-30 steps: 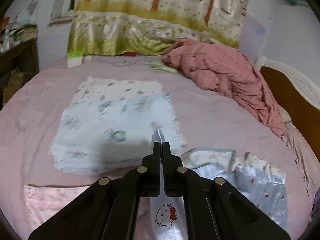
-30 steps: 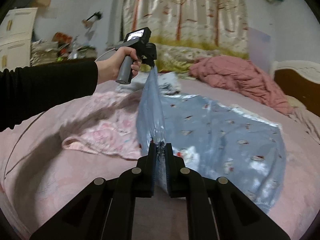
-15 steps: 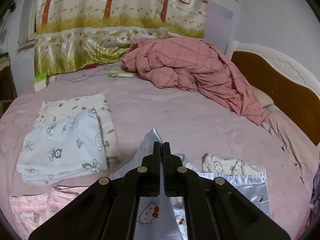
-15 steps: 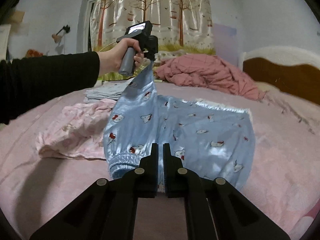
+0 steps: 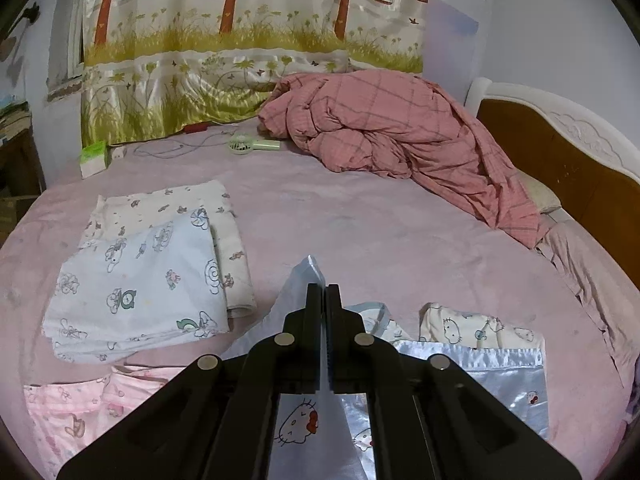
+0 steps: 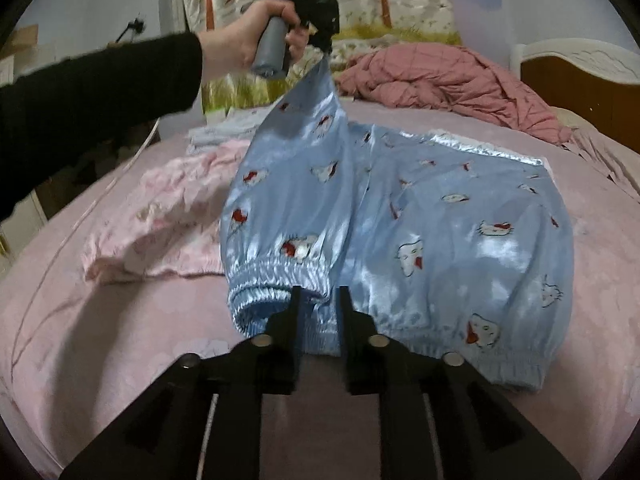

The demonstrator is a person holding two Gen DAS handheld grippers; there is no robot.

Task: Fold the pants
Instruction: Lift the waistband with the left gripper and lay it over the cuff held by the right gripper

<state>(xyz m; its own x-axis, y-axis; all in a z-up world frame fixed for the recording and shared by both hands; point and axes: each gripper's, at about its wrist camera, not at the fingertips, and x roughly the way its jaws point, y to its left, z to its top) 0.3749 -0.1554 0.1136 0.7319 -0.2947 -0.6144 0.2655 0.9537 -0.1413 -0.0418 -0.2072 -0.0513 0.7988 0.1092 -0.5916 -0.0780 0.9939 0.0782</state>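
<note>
Shiny blue satin pants (image 6: 440,208) with a cat print lie on the pink bed, one leg lifted and draped over the other. My left gripper (image 5: 324,292) is shut on an upper part of that leg (image 5: 304,276) and holds it raised; it also shows from outside in the right wrist view (image 6: 326,46), held by a hand in a black sleeve. My right gripper (image 6: 317,294) has its jaws parted, with the elastic leg cuff (image 6: 276,276) at the fingertips, not clamped.
Folded white printed clothes (image 5: 140,280) lie to the left, and a pink garment (image 6: 160,216) beside the pants. A crumpled red plaid quilt (image 5: 392,144), a green hand fan (image 5: 252,145) and a wooden headboard (image 5: 568,168) are at the far side.
My right gripper has opened and let go of the cuff. The lifted leg has come down over the other leg. My left gripper still holds its end up.
</note>
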